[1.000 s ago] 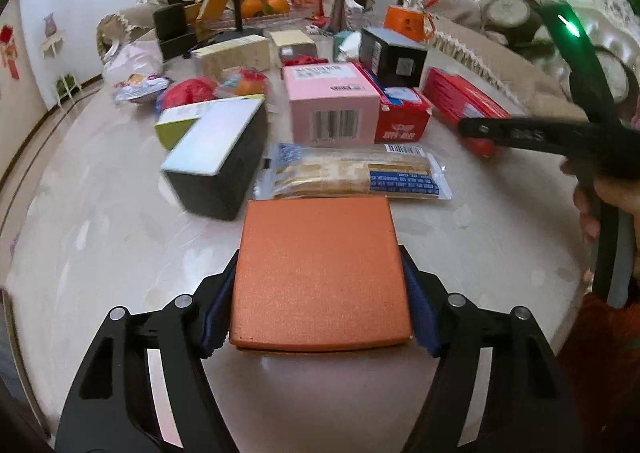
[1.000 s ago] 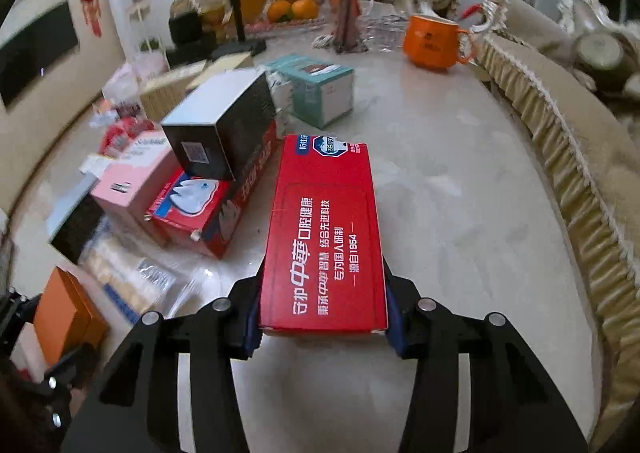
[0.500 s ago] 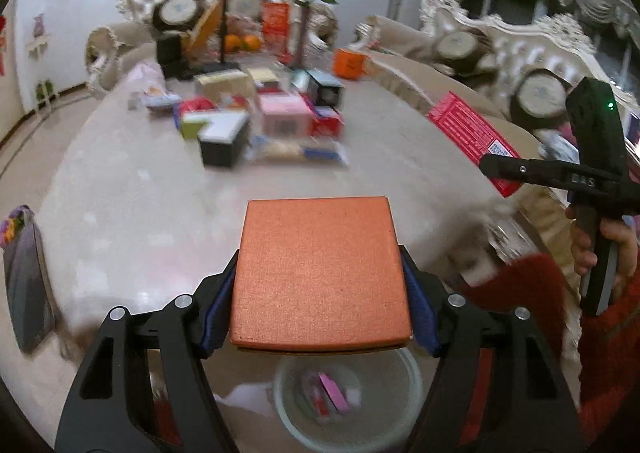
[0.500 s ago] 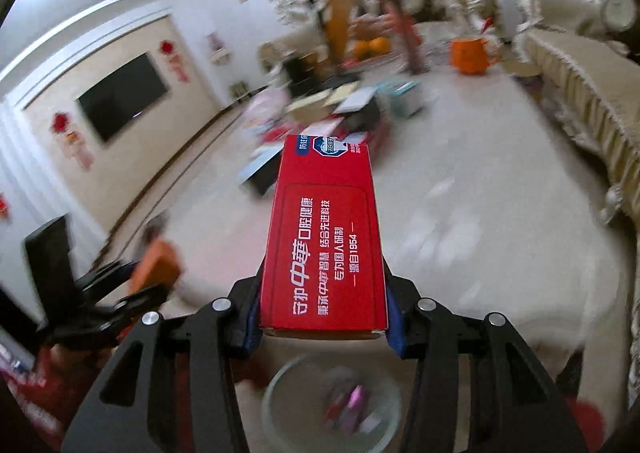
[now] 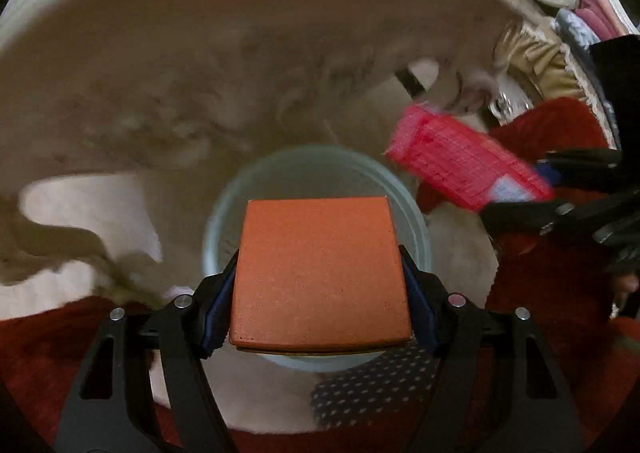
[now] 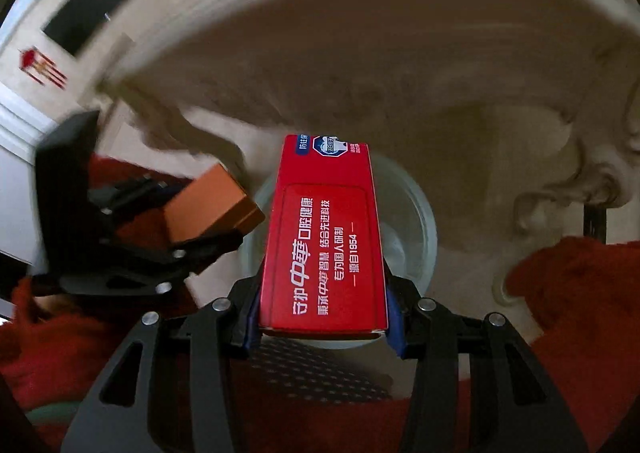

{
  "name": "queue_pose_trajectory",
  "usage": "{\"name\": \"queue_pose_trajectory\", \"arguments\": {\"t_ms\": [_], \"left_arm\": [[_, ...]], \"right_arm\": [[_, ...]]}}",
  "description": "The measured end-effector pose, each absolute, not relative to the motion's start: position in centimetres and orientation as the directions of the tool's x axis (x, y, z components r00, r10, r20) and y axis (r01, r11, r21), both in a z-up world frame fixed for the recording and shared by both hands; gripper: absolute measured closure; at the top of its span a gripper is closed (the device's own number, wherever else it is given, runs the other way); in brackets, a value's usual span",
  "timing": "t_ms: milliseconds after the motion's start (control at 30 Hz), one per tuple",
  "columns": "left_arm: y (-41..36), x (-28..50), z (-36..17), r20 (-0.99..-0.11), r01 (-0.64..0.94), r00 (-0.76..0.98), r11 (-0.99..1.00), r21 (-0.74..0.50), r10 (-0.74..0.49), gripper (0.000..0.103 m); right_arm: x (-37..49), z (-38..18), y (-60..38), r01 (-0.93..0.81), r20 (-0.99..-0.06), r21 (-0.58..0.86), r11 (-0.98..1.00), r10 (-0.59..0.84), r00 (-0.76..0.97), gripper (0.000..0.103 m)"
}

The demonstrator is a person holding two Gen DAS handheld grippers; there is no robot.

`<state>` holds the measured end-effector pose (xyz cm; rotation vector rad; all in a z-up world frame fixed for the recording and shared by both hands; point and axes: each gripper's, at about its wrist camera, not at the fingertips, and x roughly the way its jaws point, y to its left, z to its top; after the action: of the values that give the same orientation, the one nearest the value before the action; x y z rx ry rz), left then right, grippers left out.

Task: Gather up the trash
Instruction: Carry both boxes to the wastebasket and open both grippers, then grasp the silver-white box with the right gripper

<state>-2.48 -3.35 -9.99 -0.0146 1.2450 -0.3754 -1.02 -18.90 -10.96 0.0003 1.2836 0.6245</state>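
The left gripper pinches an orange box between its blue-padded fingers, one pad pressed to each side. The box is squarish and flat, with a plain matte orange top that carries no print, and a thin darker edge shows under its near end. It hangs directly above a round, pale translucent bin, covering most of the opening; only the far rim and the sides of the bin show around it.

The right gripper clamps a red carton the same way, blue pads tight on its long sides. The carton is long and narrow, glossy red, printed with white Chinese characters and "1954" running lengthwise, and a blue-and-white badge sits at its far end. It also sits over the bin, lying across the left half of the opening, with the right part of the rim bare beside it.

Seen from the right wrist, the orange box is just to the left of the bin's rim, tilted, near the red carton but apart from it. Seen from the left wrist, the red carton is blurred, slanting above the right rim of the bin.

Beyond the bin rises the curved underside of a beige marble table. Red sleeves flank the bin on both sides.
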Motion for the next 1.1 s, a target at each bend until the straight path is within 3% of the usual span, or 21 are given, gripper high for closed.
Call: {"name": "queue_pose_trajectory", "arguments": {"t_ms": [133, 233, 300, 467, 600, 700, 800, 900, 1000, 1100], "left_arm": [[-3.8, -1.4, -13.3, -0.945, 0.236, 0.207, 0.95, -0.205, -0.255, 0.032], [-3.4, -1.2, -14.1, -0.951, 0.208, 0.202, 0.959, -0.194, -0.236, 0.025], [-3.0, -1.0, -14.5, -0.954, 0.191, 0.209, 0.966, -0.177, -0.216, 0.016], [-2.2, -1.0, -14.8, -0.944, 0.162, 0.219, 0.963, -0.215, -0.247, 0.016], [-1.7, -2.1, -11.8, -0.916, 0.156, 0.3, 0.961, -0.229, -0.267, 0.016], [-0.6, -3.5, -6.5, -0.871, 0.189, 0.368, 0.943, -0.273, -0.326, 0.016], [2.1, -3.7, 0.8, -0.811, 0.199, 0.495, 0.949, -0.244, -0.312, 0.016], [4.9, -0.9, 6.2, -0.717, 0.186, 0.652, 0.969, -0.164, -0.246, 0.016], [6.2, 6.2, 8.1, -0.679, 0.105, 0.73, 0.994, -0.001, -0.077, 0.016], [7.3, 12.0, 7.8, -0.687, 0.065, 0.724, 0.998, -0.014, -0.057, 0.016]], "right_arm": [[0.9, -15.0, -16.6, -0.467, -0.927, 0.269, 0.842, 0.358, 0.11, 0.055], [1.1, -16.3, -16.7, -0.459, -0.94, 0.246, 0.854, 0.326, 0.103, 0.037], [1.0, -16.5, -17.2, -0.435, -0.938, 0.262, 0.861, 0.334, 0.096, 0.036], [0.2, -15.2, -18.8, -0.427, -0.94, 0.231, 0.874, 0.314, 0.135, 0.035], [-1.2, -12.3, -19.7, -0.475, -0.93, 0.228, 0.85, 0.335, 0.153, 0.035], [-2.5, -6.1, -21.0, -0.515, -0.869, 0.285, 0.808, 0.445, 0.218, 0.035], [-1.8, 1.2, -22.4, -0.513, -0.742, 0.288, 0.808, 0.527, 0.414, 0.035], [1.1, 5.8, -22.2, -0.461, -0.632, 0.182, 0.868, 0.463, 0.621, 0.028], [6.9, 8.5, -20.5, -0.377, -0.537, 0.136, 0.916, 0.388, 0.749, 0.028], [13.9, 9.7, -16.8, -0.344, -0.524, 0.101, 0.933, 0.344, 0.779, 0.028]]}}
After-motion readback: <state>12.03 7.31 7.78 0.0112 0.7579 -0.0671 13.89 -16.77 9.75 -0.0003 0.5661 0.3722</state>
